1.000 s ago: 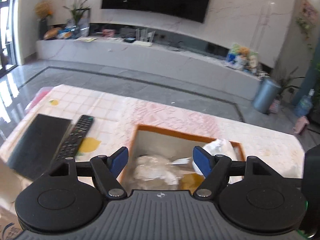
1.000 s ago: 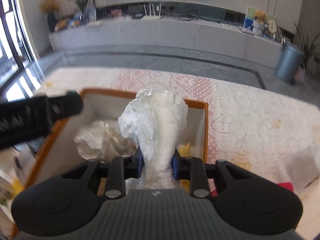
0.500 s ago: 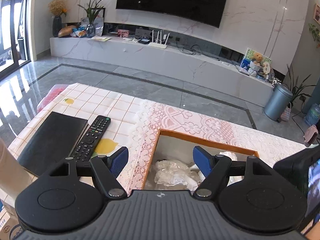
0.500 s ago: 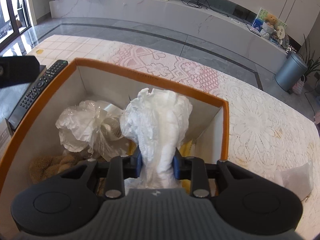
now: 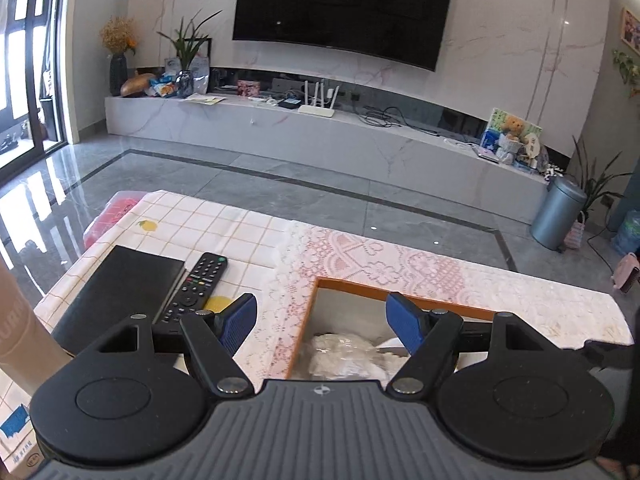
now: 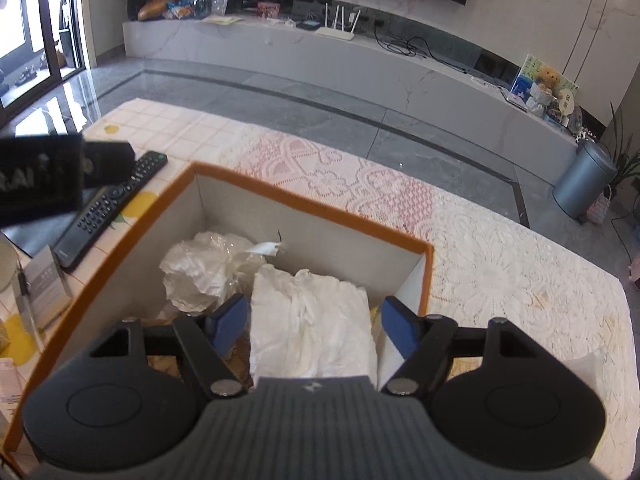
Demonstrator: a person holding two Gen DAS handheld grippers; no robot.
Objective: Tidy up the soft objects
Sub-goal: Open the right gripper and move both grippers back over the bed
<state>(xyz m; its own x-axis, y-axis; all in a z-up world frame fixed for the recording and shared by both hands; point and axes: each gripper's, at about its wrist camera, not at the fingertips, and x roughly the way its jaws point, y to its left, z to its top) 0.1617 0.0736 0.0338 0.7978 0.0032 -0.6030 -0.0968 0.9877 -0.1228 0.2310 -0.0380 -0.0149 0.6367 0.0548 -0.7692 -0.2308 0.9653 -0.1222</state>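
Observation:
An orange-rimmed box [image 6: 308,204] with white inner walls stands on the table. Inside lie a white folded cloth [image 6: 312,324] and a crumpled clear plastic bag of white stuff [image 6: 204,268]. My right gripper [image 6: 314,326] is open above the box, its blue pads either side of the cloth without gripping it. My left gripper [image 5: 322,322] is open and empty, held over the box's left rim [image 5: 304,332]; the plastic bag [image 5: 344,356] shows between its jaws.
A black remote [image 5: 196,288] and a black flat book [image 5: 124,292] lie left of the box on the checked tablecloth. A small card holder [image 6: 48,280] stands by the box's left side. A white soft item [image 6: 588,368] lies on the lace cloth at right.
My right gripper opened and let go of the white cloth, which now rests in the box. My left gripper drew back and to the left of the box.

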